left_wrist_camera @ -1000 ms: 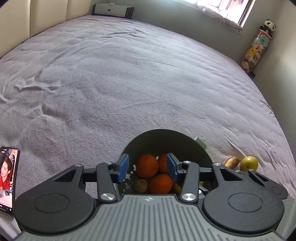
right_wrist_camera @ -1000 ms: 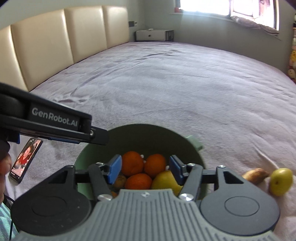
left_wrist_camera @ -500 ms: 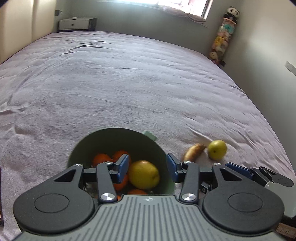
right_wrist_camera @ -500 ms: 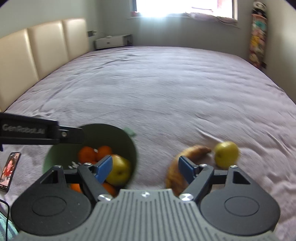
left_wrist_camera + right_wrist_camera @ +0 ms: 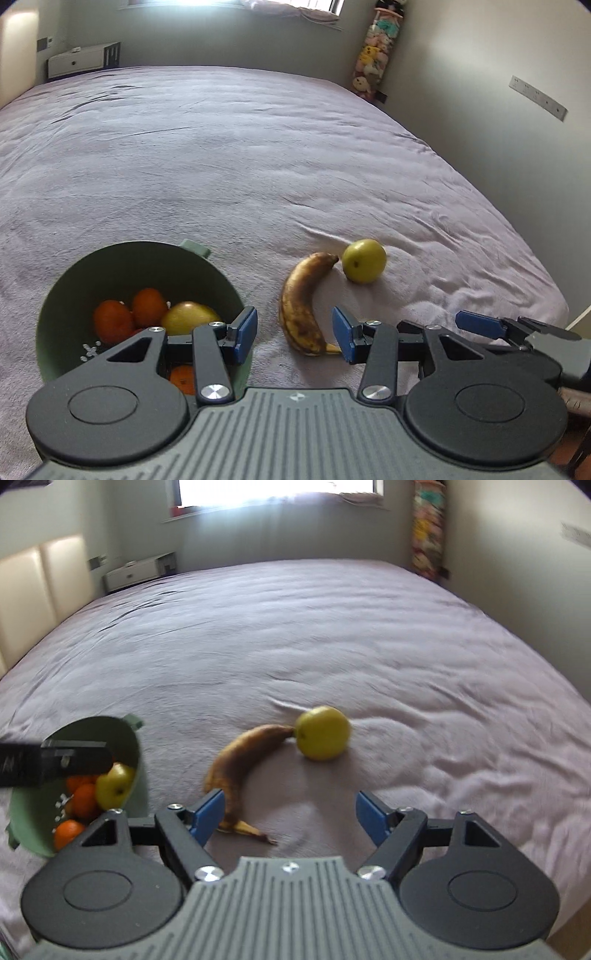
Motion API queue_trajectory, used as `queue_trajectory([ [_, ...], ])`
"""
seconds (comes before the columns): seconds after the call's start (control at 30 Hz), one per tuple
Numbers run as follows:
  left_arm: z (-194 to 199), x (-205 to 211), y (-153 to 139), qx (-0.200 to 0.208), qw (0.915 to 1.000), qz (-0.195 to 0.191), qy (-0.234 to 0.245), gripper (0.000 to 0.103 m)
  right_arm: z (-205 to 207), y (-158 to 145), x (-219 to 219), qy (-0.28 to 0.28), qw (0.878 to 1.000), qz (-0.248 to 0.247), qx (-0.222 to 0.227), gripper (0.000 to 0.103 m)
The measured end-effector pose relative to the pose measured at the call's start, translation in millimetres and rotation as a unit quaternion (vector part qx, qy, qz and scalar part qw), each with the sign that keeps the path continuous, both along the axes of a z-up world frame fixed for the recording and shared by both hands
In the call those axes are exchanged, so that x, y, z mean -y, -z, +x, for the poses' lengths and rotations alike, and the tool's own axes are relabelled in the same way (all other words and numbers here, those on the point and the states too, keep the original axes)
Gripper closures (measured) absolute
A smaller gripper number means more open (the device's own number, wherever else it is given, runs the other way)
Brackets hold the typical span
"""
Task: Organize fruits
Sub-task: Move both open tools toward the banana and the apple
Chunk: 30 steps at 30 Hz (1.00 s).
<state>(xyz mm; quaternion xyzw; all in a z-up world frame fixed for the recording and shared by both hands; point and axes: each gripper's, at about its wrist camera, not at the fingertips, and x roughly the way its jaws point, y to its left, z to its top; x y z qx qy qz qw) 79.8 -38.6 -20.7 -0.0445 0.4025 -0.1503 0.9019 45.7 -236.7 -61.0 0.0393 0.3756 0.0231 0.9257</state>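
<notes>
A green bowl (image 5: 74, 280) on the bed holds several oranges (image 5: 112, 321) and a yellow-green apple (image 5: 188, 317). To its right a brown, overripe banana (image 5: 295, 306) lies on the cover, its tip touching a second yellow-green apple (image 5: 364, 260). My left gripper (image 5: 294, 332) hovers open and empty above the banana's near end. My right gripper (image 5: 290, 808) is open wider and empty, short of the banana (image 5: 243, 753) and the apple (image 5: 323, 733), with the bowl (image 5: 140, 786) at its left. Its blue finger (image 5: 476, 323) shows to the right of my left gripper.
A wrinkled lilac cover (image 5: 258, 166) spans the whole bed. The bed's right edge (image 5: 554, 295) runs close to a grey wall. A white bedside cabinet (image 5: 83, 61), hanging plush toys (image 5: 376, 48) and a padded headboard (image 5: 44, 587) stand at the far end.
Both grippers swung right, from over the bowl to over the banana and loose apple. The right jaws widened. The phone at the left dropped out of view.
</notes>
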Motion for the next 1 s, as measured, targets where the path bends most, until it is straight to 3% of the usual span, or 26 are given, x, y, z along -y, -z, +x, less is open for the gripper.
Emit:
queue_trajectory([
  [0.2,6.1,24.0,15.3,0.009,0.9992,0.036,0.011,0.051,12.9,6.5,20.5,0.038,0.998,0.054,-0.016,0.023],
  [0.63,33.9,57.9,42.3,0.03,0.9943,0.098,0.028,0.051,49.2,26.8,40.5,0.099,0.992,0.078,-0.019,0.022],
  [0.8,44.3,68.6,50.2,0.041,0.9928,0.106,0.04,0.05,62.6,36.0,40.8,0.102,0.991,0.084,-0.027,0.022],
  [1.0,59.0,70.7,62.4,0.027,0.9946,0.094,0.037,0.05,78.1,45.6,37.5,0.101,0.99,0.094,-0.035,0.022],
])
